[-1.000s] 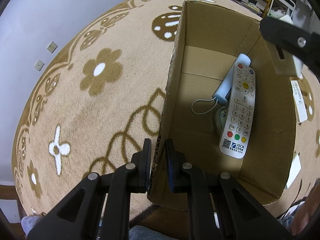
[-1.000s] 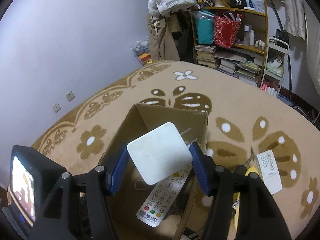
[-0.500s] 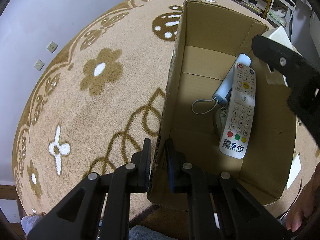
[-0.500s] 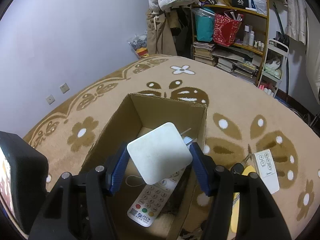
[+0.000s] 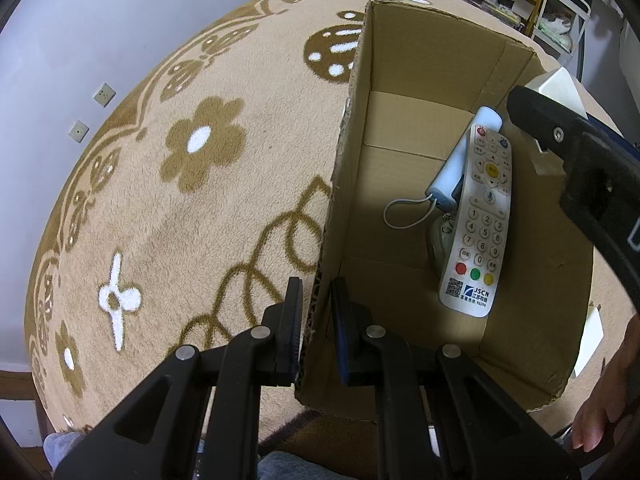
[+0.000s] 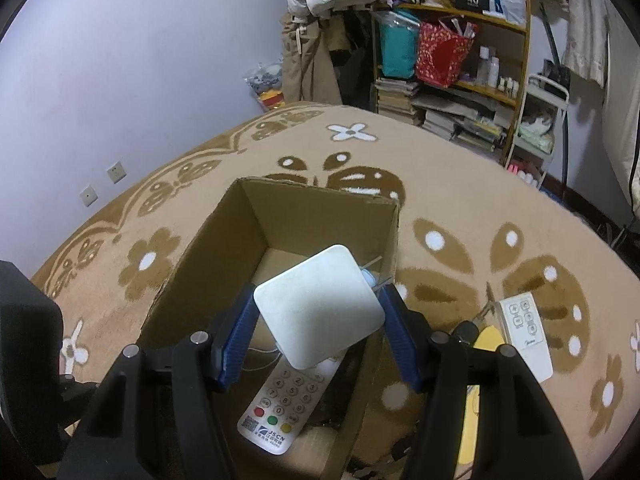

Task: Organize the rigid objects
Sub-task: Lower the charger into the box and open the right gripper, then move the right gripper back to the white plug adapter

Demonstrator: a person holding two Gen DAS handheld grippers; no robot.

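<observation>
The white square device (image 6: 320, 306) is clamped between the blue pads of the right gripper (image 6: 318, 334), held corner to corner, and is poised directly above the open cardboard box (image 6: 216, 256). Its flat face is tilted toward the camera, with the lower corner hanging over the white remote control (image 6: 286, 398) that lies on the box floor. The drop is judged to turn on this: free floor is seen toward the left wall, while the right side is taken up.

In the left wrist view, the remote control (image 5: 478, 220) lies lengthwise along the right side of the box, a pale cylindrical device with a looped cord (image 5: 460, 162) tucked beside and partly under it. The left gripper (image 5: 316, 320) is closed on the near end of the left box wall (image 5: 340, 184), steadying it; the right gripper (image 5: 576, 160) is seen entering over the right rim.

Outside the box, on the patterned carpet (image 6: 460, 200), a smaller white remote (image 6: 524, 328) and a yellow object (image 6: 486, 344) lie near the right gripper, not yet boxed.
</observation>
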